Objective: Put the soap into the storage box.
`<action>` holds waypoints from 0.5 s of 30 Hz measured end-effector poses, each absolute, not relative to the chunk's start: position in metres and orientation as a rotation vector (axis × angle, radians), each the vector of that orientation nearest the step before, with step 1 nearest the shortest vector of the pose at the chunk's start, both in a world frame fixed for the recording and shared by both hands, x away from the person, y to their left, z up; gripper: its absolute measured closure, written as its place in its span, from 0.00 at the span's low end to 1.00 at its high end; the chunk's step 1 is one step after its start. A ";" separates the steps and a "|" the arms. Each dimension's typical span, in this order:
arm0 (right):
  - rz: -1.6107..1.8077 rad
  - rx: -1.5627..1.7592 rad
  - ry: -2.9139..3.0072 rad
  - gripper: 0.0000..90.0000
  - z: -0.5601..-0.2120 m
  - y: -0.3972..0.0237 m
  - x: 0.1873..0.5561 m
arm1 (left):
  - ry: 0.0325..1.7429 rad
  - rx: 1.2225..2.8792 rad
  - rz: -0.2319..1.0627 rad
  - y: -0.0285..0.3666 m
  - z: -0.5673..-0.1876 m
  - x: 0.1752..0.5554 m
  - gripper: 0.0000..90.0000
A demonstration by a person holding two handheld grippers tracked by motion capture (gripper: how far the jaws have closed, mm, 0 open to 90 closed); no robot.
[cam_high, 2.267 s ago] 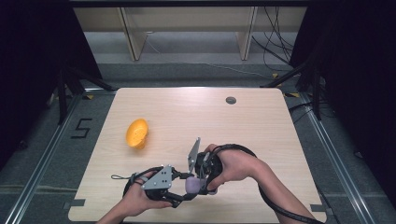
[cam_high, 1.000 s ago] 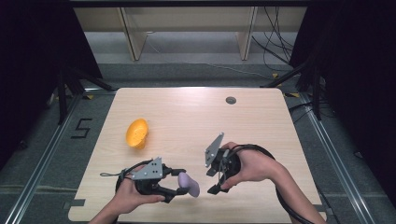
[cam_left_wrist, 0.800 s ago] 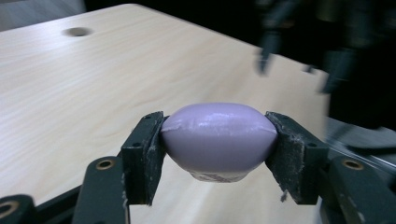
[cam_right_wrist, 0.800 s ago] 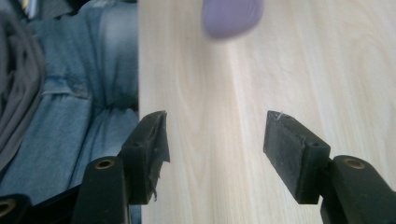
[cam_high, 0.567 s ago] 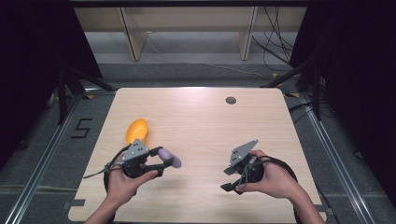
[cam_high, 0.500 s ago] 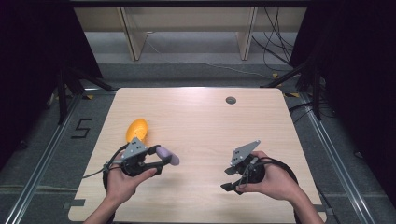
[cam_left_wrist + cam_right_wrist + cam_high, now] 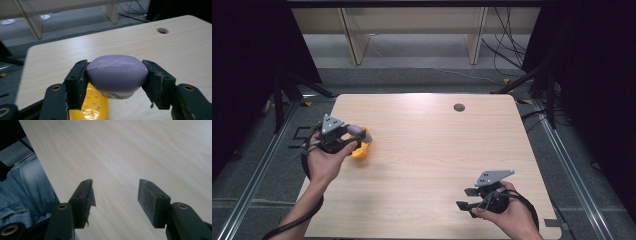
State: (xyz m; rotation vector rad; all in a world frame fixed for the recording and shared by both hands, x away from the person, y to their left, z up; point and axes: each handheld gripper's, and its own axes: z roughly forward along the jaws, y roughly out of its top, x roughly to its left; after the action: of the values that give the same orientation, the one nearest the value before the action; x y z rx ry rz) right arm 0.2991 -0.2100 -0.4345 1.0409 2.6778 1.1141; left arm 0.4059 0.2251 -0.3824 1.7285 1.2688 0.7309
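Purple egg-shaped piece clamped in left gripper jaws, now over the orange piece; right gripper jaws just narrowing, empty.

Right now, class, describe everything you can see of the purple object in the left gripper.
The purple object is a smooth, rounded, egg-like lump with a matte, slightly scuffed skin and a pale patch underneath. It lies sideways between the left gripper's two black jaws, which press on its two ends and hold it above the table. Just below and behind it lies an orange thing, near the table's left edge; whether they touch cannot be told.
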 end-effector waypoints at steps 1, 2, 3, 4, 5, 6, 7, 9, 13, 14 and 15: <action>1.113 1.040 2.686 0.51 -0.437 -0.210 0.298 | 1.291 1.724 0.747 0.227 -0.382 0.411 0.44; 1.117 1.044 2.685 0.51 -0.440 -0.210 0.297 | 1.304 1.728 0.775 0.230 -0.382 0.417 0.44; 1.112 1.049 2.690 0.51 -0.443 -0.210 0.296 | 1.322 1.730 0.789 0.232 -0.384 0.423 0.44; 1.112 1.049 2.690 0.51 -0.443 -0.210 0.296 | 1.322 1.730 0.789 0.232 -0.384 0.423 0.44; 1.093 1.056 2.708 0.51 -0.446 -0.209 0.294 | 1.351 1.741 0.819 0.234 -0.389 0.434 0.44; 1.091 1.052 2.711 0.51 -0.446 -0.209 0.294 | 1.367 1.750 0.835 0.234 -0.393 0.440 0.44; 1.097 1.046 2.711 0.51 -0.447 -0.208 0.294 | 1.376 1.757 0.842 0.233 -0.396 0.443 0.44; 1.105 1.053 2.707 0.51 -0.447 -0.208 0.294 | 1.399 1.770 0.836 0.232 -0.403 0.450 0.44; 1.098 1.052 2.713 0.51 -0.447 -0.208 0.295 | 1.425 1.793 0.854 0.226 -0.415 0.459 0.44; 1.096 1.055 2.719 0.51 -0.447 -0.208 0.295 | 1.429 1.795 0.861 0.225 -0.418 0.461 0.44; 1.095 1.053 2.723 0.51 -0.447 -0.208 0.295 | 1.441 1.797 0.864 0.225 -0.420 0.463 0.44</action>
State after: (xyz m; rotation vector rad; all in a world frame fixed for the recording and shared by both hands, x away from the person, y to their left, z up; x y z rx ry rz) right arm 0.2951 -0.2085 -0.4472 1.0529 2.7231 1.0945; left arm 0.4631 0.2251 -0.4201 1.7971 1.4408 0.8636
